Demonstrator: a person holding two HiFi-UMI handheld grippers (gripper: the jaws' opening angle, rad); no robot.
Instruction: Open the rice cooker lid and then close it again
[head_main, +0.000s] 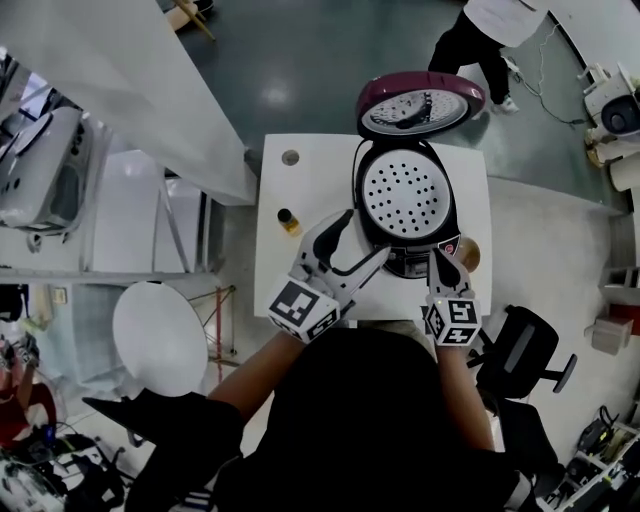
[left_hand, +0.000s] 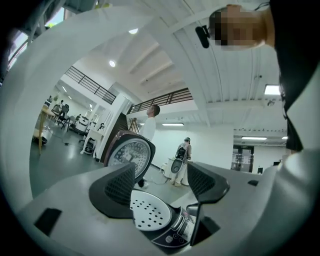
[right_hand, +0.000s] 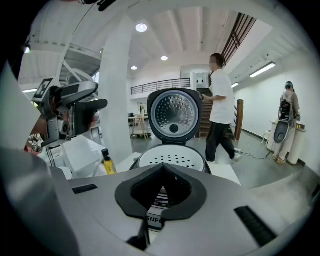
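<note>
The rice cooker (head_main: 405, 205) stands on the white table (head_main: 300, 275) with its maroon lid (head_main: 420, 103) swung up at the back. A white perforated tray shows inside the pot. My left gripper (head_main: 365, 235) hovers open at the cooker's front left, nothing between its fingers. The left gripper view shows the cooker (left_hand: 150, 212) and raised lid (left_hand: 127, 152) past my left gripper (left_hand: 162, 182). My right gripper (head_main: 440, 260) is shut and empty at the cooker's front right, by the control panel. In the right gripper view, my right gripper (right_hand: 162, 172) points at the cooker (right_hand: 172, 155) and lid (right_hand: 175, 115).
A small yellow bottle (head_main: 288, 219) stands on the table left of the cooker, and a round disc (head_main: 290, 157) lies near the far left corner. A person (head_main: 490, 30) walks beyond the table. A black office chair (head_main: 525, 350) is at the right.
</note>
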